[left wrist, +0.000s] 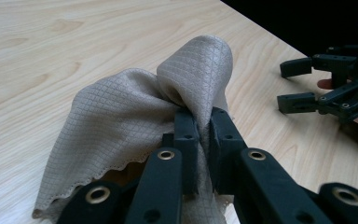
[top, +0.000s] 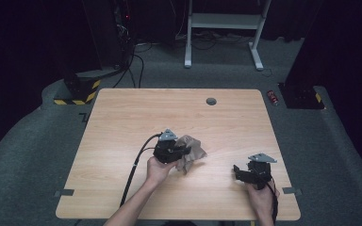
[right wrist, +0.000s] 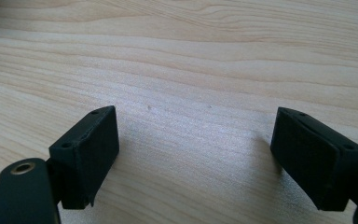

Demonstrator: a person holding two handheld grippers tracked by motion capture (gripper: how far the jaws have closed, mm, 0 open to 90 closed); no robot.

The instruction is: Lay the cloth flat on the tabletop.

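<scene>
A beige quilted cloth (top: 190, 151) lies bunched near the middle of the wooden table (top: 122, 122). My left gripper (top: 181, 150) is shut on it. In the left gripper view the two black jaws pinch a raised fold of the cloth (left wrist: 121, 112), and the left gripper (left wrist: 204, 122) holds that fold above the tabletop. My right gripper (top: 238, 172) rests near the table's front right with its jaws wide apart. The right gripper (right wrist: 196, 154) has bare wood between its fingers. The right gripper (left wrist: 298, 84) also shows far off at the right of the left gripper view.
A round grommet hole (top: 211, 101) sits near the table's far edge. A white desk frame (top: 221, 28) and cables stand on the floor behind. A yellow-and-black striped block (top: 78, 92) is off the far left corner. A black cable (top: 134, 169) trails from the left gripper.
</scene>
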